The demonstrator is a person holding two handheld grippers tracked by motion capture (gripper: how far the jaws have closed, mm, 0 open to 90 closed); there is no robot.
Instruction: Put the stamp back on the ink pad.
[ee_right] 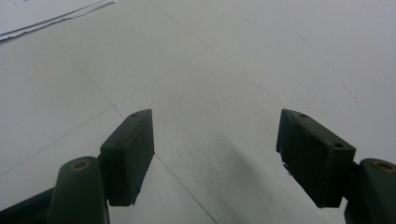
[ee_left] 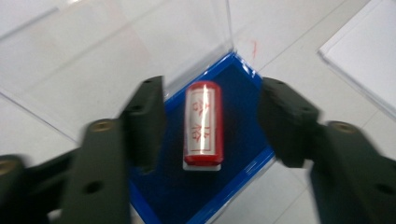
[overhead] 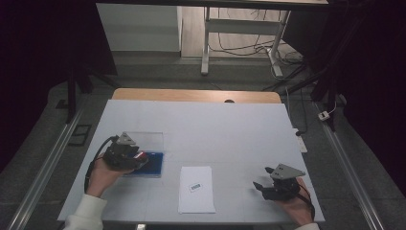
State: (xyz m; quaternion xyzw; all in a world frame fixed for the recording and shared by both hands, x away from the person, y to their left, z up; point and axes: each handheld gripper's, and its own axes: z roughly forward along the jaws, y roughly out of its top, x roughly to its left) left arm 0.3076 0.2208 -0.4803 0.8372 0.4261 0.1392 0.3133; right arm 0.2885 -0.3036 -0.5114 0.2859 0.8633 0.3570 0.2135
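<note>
While the left tool hangs over the blue ink pad with its jaws spread, the red stamp lies loose on the pad between them, likely set there to take ink. Further right lies the paper, then the right tool, gaping and empty above the table.
</note>
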